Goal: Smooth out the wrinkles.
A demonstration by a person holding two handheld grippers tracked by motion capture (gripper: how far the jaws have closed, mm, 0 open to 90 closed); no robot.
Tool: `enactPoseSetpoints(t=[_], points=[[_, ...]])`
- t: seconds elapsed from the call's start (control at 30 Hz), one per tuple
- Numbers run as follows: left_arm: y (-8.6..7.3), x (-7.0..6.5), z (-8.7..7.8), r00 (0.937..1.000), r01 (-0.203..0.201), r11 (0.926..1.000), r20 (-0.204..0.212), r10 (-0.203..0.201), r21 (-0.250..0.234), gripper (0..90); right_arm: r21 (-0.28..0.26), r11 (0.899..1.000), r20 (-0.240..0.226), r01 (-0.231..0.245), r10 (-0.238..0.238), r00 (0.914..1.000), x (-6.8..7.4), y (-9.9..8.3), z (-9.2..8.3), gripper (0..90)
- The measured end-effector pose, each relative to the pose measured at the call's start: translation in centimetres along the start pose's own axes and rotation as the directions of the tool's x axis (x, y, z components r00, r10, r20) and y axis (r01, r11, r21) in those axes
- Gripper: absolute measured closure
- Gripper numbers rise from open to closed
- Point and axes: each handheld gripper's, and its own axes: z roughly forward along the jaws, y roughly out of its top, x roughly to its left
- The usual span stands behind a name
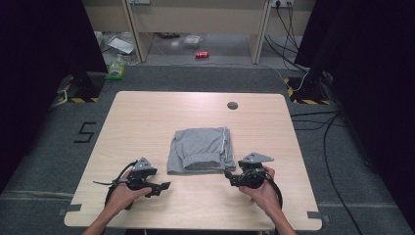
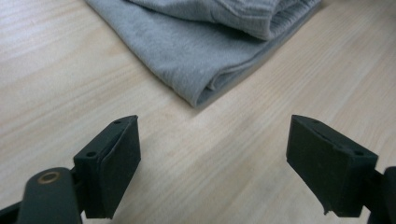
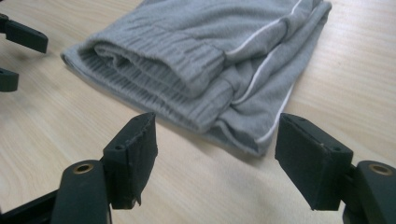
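Folded grey garment lies flat mid-tabletop, ribbed cuff edge toward me, thin white stripe along its right side. My left gripper sits low over the tabletop, just off the garment's near-left corner, fingers spread wide, bare wood between them, fabric corner just ahead, not touching. My right gripper is at the near-right corner, fingers also wide apart, nothing clamped; the folded corner with the white stripe sits just ahead of the gap, clear of both pads. Both hands hold the grippers near the front edge, one either side of the garment. In the right gripper view the tips of the left gripper show at the far left edge, beyond the cuff end.
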Motion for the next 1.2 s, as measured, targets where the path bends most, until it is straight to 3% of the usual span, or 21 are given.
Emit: enactPoseSetpoints(t=[0.2,0.4,0.5,0.63,0.93,1.0,1.2], points=[[-0.8,-0.5,-0.3,1.0000,0.000,1.0000,-0.005,0.000,-0.003,17.1,0.009,1.000,-0.003,0.003,-0.003,1.0000,0.2,-0.9,-0.5,29.4],[-1.4,-1.6,-0.6,0.9996,-0.028,0.9996,-0.005,0.028,-0.003,16.7,0.029,1.000,-0.005,0.008,-0.008,1.0000,0.7,-2.3,-0.8,28.1],[-1.7,-2.0,-0.6,0.9977,-0.059,0.9983,-0.033,0.059,0.005,16.7,0.047,0.999,0.011,0.022,-0.022,0.9997,0.8,-2.8,-1.0,26.5],[-2.1,-2.2,-0.9,0.9977,-0.059,0.9983,-0.034,0.059,0.000,16.4,0.070,0.997,0.011,0.038,-0.038,0.9992,1.1,-3.5,-1.0,24.2],[-2.9,-2.4,-1.1,0.9922,-0.098,0.9951,-0.080,0.096,-0.014,15.4,0.099,0.993,0.025,0.058,-0.061,0.9978,1.5,-4.6,-1.2,21.4],[-3.0,-2.6,-0.9,0.9881,-0.115,0.9932,-0.104,0.113,-0.016,15.0,0.108,0.992,0.026,0.061,-0.064,0.9976,1.6,-4.8,-1.1,21.1],[-3.1,-2.8,-1.0,0.9883,-0.110,0.9938,-0.107,0.108,-0.015,14.4,0.140,0.982,0.051,0.124,-0.132,0.9899,2.3,-5.1,-0.5,19.3]])
